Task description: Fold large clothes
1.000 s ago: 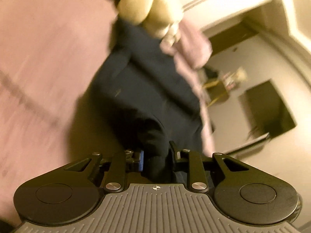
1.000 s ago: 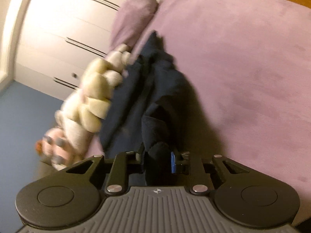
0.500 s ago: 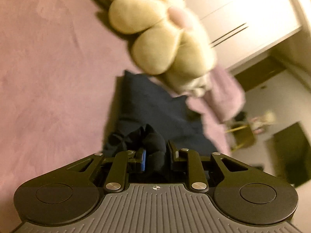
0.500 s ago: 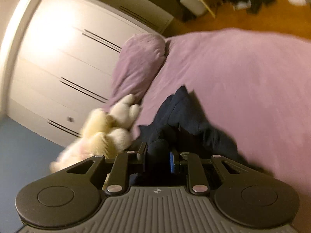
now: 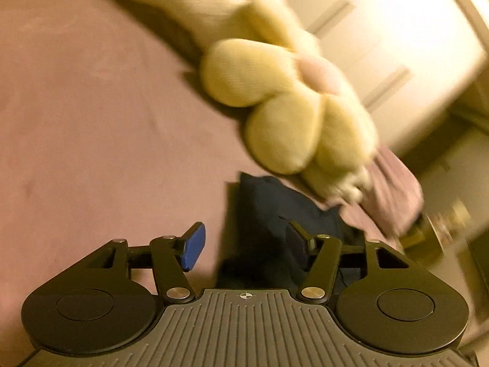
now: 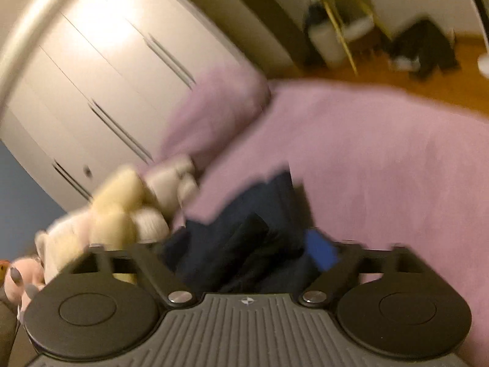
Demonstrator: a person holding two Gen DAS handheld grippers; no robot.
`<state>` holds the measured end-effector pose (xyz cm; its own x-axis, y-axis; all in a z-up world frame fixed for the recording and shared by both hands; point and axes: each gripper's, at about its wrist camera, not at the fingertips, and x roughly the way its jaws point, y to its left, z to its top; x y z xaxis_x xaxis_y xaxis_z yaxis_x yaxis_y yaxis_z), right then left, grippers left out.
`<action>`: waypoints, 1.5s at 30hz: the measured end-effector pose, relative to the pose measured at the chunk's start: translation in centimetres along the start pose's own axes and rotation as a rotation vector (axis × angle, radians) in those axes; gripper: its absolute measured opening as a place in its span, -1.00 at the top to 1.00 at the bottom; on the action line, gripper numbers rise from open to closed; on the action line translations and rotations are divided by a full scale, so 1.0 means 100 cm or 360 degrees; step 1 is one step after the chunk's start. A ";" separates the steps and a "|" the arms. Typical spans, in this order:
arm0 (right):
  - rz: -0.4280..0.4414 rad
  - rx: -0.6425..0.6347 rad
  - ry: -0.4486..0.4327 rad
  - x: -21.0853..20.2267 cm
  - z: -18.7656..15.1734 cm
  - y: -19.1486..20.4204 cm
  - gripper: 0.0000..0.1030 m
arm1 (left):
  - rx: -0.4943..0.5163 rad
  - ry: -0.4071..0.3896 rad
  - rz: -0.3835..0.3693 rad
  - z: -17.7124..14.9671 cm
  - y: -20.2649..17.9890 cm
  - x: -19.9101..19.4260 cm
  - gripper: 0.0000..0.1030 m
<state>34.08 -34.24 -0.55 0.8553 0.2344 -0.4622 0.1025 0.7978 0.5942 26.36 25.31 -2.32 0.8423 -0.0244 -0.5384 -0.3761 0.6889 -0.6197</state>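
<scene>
A dark navy garment (image 5: 269, 214) lies bunched on the purple bed cover (image 5: 91, 122). My left gripper (image 5: 244, 244) is open just above its near edge, the blue pad (image 5: 193, 246) clear of the cloth. In the right wrist view the same garment (image 6: 244, 238) lies under and between the fingers of my right gripper (image 6: 238, 253), which is open too; its blue pad (image 6: 321, 252) stands apart from the cloth. That view is blurred.
A cream plush toy (image 5: 290, 116) lies on the bed just beyond the garment, also in the right wrist view (image 6: 122, 208). A purple pillow (image 6: 220, 113) sits at the head of the bed. White wardrobe doors (image 6: 107, 76) stand behind. Clutter lies on the wooden floor (image 6: 421, 49).
Both grippers held bunched navy cloth between shut fingers; both have now opened and let the garment drop onto the bed. The cameras have swung toward the plush toy and wardrobe.
</scene>
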 end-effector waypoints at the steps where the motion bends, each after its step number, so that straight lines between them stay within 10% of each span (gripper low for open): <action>1: 0.0004 -0.0061 -0.0002 -0.003 0.001 0.000 -0.78 | 0.0055 0.0055 -0.0042 -0.002 -0.002 0.001 -0.48; 7: -0.0188 -0.0682 0.0271 0.026 -0.026 0.016 -0.78 | 0.0380 0.0359 -0.0043 -0.031 -0.023 0.030 -0.62; 12: -0.0276 -0.0804 0.0398 0.056 -0.035 0.025 -0.51 | 0.0441 0.0444 0.0049 -0.035 -0.031 0.041 0.30; 15: -0.0266 -0.0865 0.0385 0.058 -0.041 0.028 -0.01 | 0.0504 0.0427 0.0025 -0.032 -0.034 0.033 0.66; 17: -0.0294 -0.0919 0.0332 0.053 -0.046 0.031 0.69 | 0.0551 0.0383 0.0010 -0.030 -0.046 0.019 0.69; 19: -0.0270 -0.0959 0.0293 0.041 -0.047 0.038 0.77 | 0.0598 0.0308 -0.0055 -0.022 -0.064 -0.001 0.70; 29: -0.0203 -0.0990 -0.0113 0.028 -0.001 0.100 0.78 | 0.0762 -0.0030 0.0060 0.020 -0.130 0.052 0.69; 38: -0.0514 -0.0979 0.0173 0.142 -0.026 0.079 0.77 | 0.0730 0.0186 0.0198 -0.005 -0.091 0.136 0.63; 45: -0.0405 -0.0962 0.0067 0.146 -0.008 0.092 0.79 | 0.0862 -0.0093 0.0165 0.041 -0.142 0.133 0.69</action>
<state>47.08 -23.05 -2.37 0.8200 0.0090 -0.5722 -0.0150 0.9999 -0.0058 44.50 18.19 1.70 0.8373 0.0932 -0.5387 -0.2192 0.9599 -0.1747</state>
